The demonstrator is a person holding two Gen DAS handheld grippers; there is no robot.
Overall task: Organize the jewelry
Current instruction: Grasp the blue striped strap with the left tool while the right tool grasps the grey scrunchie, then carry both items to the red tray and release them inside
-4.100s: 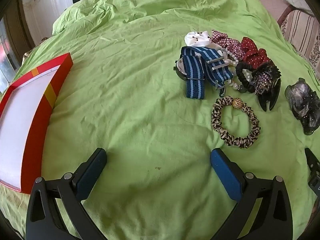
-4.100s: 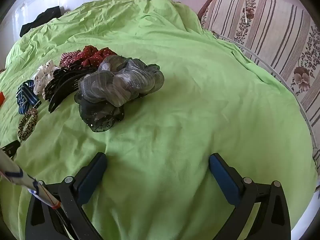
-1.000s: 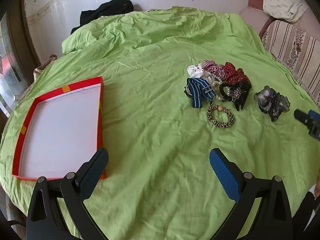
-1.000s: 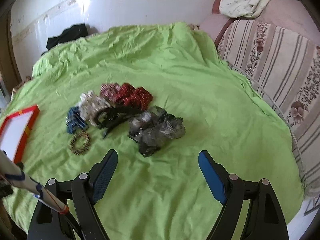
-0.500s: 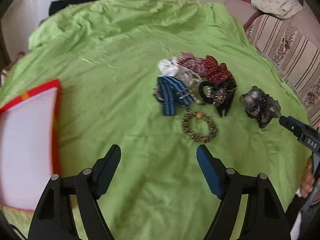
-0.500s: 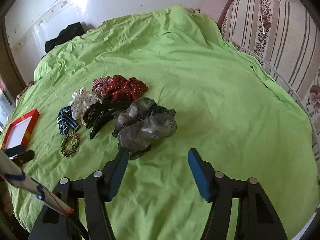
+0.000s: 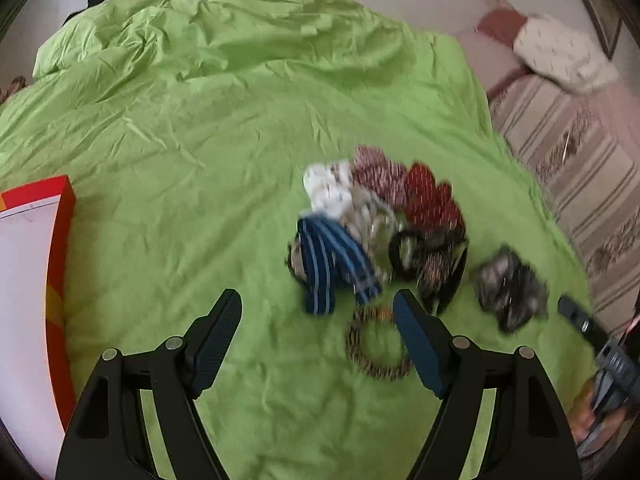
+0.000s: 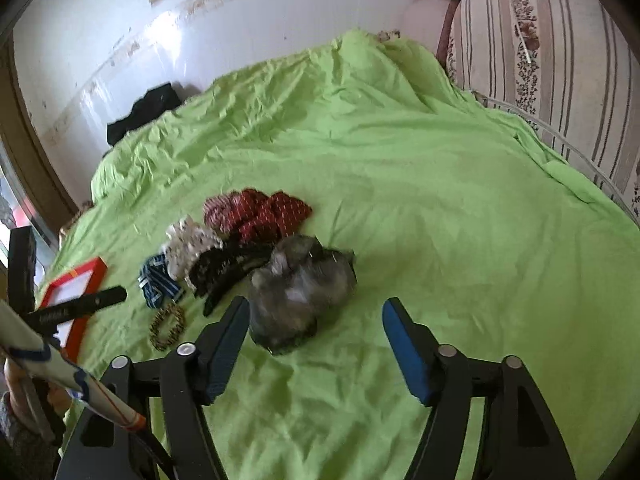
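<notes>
On the green bedspread (image 7: 200, 128) lies a pile of hair accessories: a blue striped strap (image 7: 332, 260), a white scrunchie (image 7: 328, 188), a red dotted scrunchie (image 7: 432, 204) and a black claw clip (image 7: 440, 276). A leopard-print scrunchie (image 7: 372, 352) lies nearest. My left gripper (image 7: 316, 304) hovers open just short of the strap, with nothing between its fingers. A grey sheer scrunchie (image 8: 300, 284) lies just beyond my right gripper (image 8: 318, 312). Its jaws are opening, the left pad is at the scrunchie's edge and the right pad is well apart.
A red-rimmed white tray (image 7: 60, 240) lies at the left, also seen as the tray (image 8: 96, 268) in the right wrist view. A striped sofa (image 8: 560, 60) borders the bed on the right. Black clothing (image 8: 144, 112) lies at the far edge by the wall.
Both grippers came in closer to the pile. The left one's jaws narrowed and swung right, away from the tray. The right one narrowed beside the grey scrunchie, then widened again.
</notes>
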